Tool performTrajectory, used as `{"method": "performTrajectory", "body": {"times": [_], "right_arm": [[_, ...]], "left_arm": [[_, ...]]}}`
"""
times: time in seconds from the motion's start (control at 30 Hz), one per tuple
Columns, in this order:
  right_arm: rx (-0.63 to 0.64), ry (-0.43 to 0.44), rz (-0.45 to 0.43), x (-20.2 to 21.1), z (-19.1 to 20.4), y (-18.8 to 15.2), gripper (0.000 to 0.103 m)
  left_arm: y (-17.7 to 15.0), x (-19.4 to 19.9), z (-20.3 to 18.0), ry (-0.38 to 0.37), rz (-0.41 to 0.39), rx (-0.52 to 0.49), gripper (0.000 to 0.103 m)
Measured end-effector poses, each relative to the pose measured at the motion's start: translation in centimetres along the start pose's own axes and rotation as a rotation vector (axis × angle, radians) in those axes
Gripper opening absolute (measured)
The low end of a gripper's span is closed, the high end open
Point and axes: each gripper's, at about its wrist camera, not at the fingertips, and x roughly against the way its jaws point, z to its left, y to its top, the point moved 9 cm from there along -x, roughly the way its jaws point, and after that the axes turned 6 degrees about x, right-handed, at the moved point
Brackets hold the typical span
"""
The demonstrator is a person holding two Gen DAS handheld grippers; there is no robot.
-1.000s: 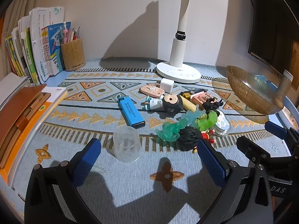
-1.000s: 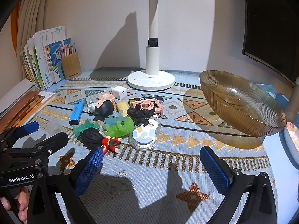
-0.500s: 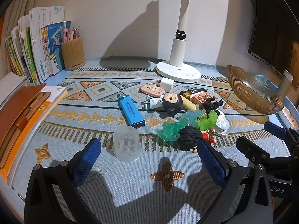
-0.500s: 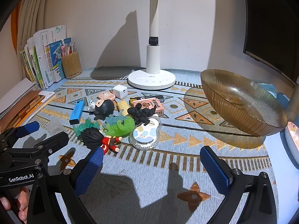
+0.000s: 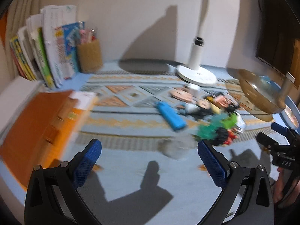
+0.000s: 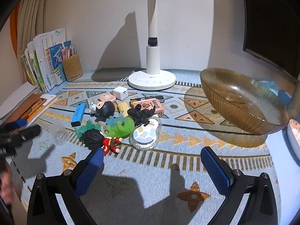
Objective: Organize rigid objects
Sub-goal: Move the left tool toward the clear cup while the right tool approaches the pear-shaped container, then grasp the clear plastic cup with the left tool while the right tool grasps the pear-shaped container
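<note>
Patterned cloth (image 6: 187, 161) covers the desk on which we work; a white wall closes the far side.

Nearest us, the right gripper (image 6: 151, 166) hovers over bare cloth with its blue pads spread wide and nothing between them. The left gripper (image 5: 150, 161) is likewise spread wide and empty. A clear plastic cup (image 6: 59, 132) stands at near left, just beyond it.

Past the grippers lies the clutter to be sorted. A black-haired figure in red (image 6: 99, 140) and a clear oval case (image 6: 145, 136) are nearest. Behind them sit green translucent figures (image 6: 120, 125), a black spiky figure (image 6: 141, 113), a blue lighter (image 6: 78, 114), a pink box (image 6: 150, 106) and a white charger cube (image 6: 120, 93). An amber ribbed glass bowl (image 6: 241, 105), empty, stands at right, well apart from the clutter. We judge it the likely receptacle. A white lamp base (image 6: 152, 79) stands farther back, with books (image 6: 41, 67) and a pen holder (image 6: 72, 67) at far left.

Hazards, as we judge them:
- The pieces touch or overlap, so closing on one may drag or topple its neighbours.
- The cup is light and may tip if nudged.
- The bowl is tilted on its edge and may rock when a piece drops in.

Limits of view: the left wrist view is heavily motion-blurred, so small items are unreadable there. The lamp head is cut off in the right wrist view.
</note>
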Motion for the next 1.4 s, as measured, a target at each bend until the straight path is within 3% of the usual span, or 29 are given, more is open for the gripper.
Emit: {"method": "performTrajectory", "body": {"times": [0.1, 0.27, 0.37, 0.47, 0.5, 0.57, 0.63, 0.67, 0.77, 0.87, 0.93, 1.03, 1.1, 1.13, 1.23, 1.4], "right_arm": [[-0.045, 0.024, 0.019, -0.3, -0.7, -0.1, 0.103], [-0.135, 0.106, 0.091, -0.7, -1.4, -0.5, 0.103], [-0.137, 0.132, 0.117, -0.4, -1.5, -0.7, 0.103], [-0.085, 0.104, 0.143, -0.3, -1.7, -0.7, 0.103], [-0.066, 0.093, 0.162, -0.6, -1.7, -0.6, 0.102], [-0.044, 0.108, 0.193, -1.3, -1.6, -0.4, 0.086], [-0.046, 0.161, 0.213, -2.3, -1.1, -0.1, 0.077], [-0.049, 0.170, 0.222, -2.8, -1.0, -0.1, 0.076], [-0.032, 0.173, 0.275, -4.9, -0.1, -0.4, 0.074], [0.013, 0.098, 0.315, -6.5, 0.0, -0.8, 0.071], [0.051, 0.046, 0.317, -7.2, 0.1, -0.5, 0.066], [0.041, 0.072, 0.303, -8.0, 0.7, 0.4, 0.059], [0.059, 0.031, 0.296, -8.5, 0.7, 0.7, 0.057], [0.056, 0.042, 0.285, -8.4, 1.0, 0.9, 0.048], [0.048, 0.037, 0.280, -7.9, 0.7, 0.6, 0.048], [0.040, 0.137, 0.262, -4.9, -0.3, -0.9, 0.048]], "left_arm": [[1.7, 0.4, 1.9, -0.033, 0.010, 0.042, 0.102], [2.4, -0.9, 0.7, -0.098, 0.060, 0.037, 0.102], [1.1, -2.0, -1.6, -0.162, 0.102, -0.037, 0.102], [-0.7, -3.6, -3.7, -0.194, 0.160, -0.137, 0.101], [-1.2, -4.2, -4.2, -0.205, 0.177, -0.159, 0.099], [-2.0, -5.4, -4.8, -0.222, 0.211, -0.170, 0.086], [-2.5, -6.5, -5.1, -0.244, 0.242, -0.156, 0.080], [-2.6, -6.8, -5.3, -0.252, 0.250, -0.151, 0.075], [-2.7, -7.6, -5.4, -0.258, 0.267, -0.140, 0.073], [-2.6, -7.9, -5.4, -0.266, 0.265, -0.129, 0.073], [-2.5, -8.0, -5.5, -0.264, 0.261, -0.131, 0.073], [-2.5, -8.0, -5.6, -0.257, 0.255, -0.139, 0.073], [-2.5, -8.2, -5.7, -0.252, 0.253, -0.144, 0.066], [-2.5, -8.1, -5.8, -0.254, 0.253, -0.145, 0.058], [-2.5, -7.9, -5.9, -0.275, 0.255, -0.138, 0.035], [-2.7, -7.3, -6.2, -0.279, 0.240, -0.132, 0.034]]}}
